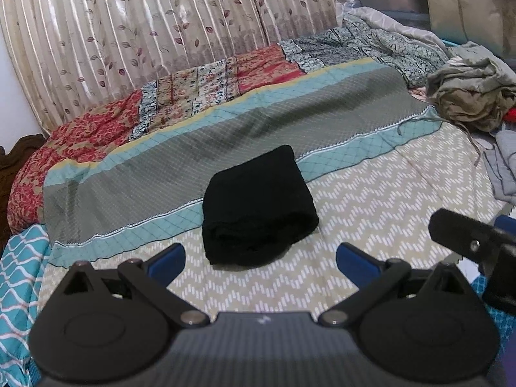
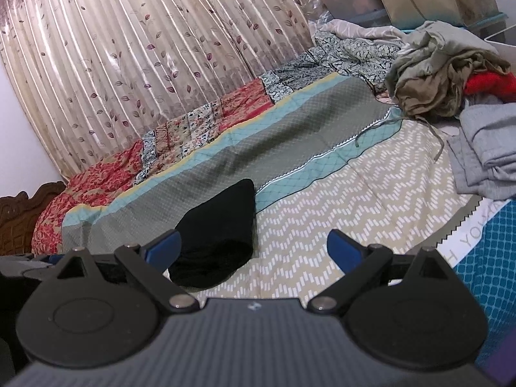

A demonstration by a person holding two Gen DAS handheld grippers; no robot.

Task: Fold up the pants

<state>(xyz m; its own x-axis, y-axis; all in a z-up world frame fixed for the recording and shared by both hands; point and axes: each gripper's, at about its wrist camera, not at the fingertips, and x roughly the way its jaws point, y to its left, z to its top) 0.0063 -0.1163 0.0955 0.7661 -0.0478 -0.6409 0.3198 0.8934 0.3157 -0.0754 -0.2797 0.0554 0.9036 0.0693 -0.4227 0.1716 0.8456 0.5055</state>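
I see the black pants [image 1: 258, 206] lying as a compact, squared bundle on the bed [image 1: 371, 200], straddling the line where the teal-and-grey quilt [image 1: 225, 135] meets the beige zigzag cover. The layers look stacked and the near edge shows rolled folds, so I judge the folding itself essentially finished; what may remain is a little tidying of that near edge or moving the bundle aside, though I cannot say whether either is needed. My left gripper [image 1: 260, 259] hangs just short of the bundle with its blue-padded fingers spread wide and nothing between them. My right gripper [image 2: 253, 248] is likewise spread and empty, sitting to the right of the pants, which show just past its left finger in the right wrist view. Neither gripper touches the cloth. Off to the right, well apart from the bundle, a rumpled heap of olive, red and grey clothes [image 2: 451, 77] waits on the bed, with a floral curtain [image 1: 145, 38] behind.
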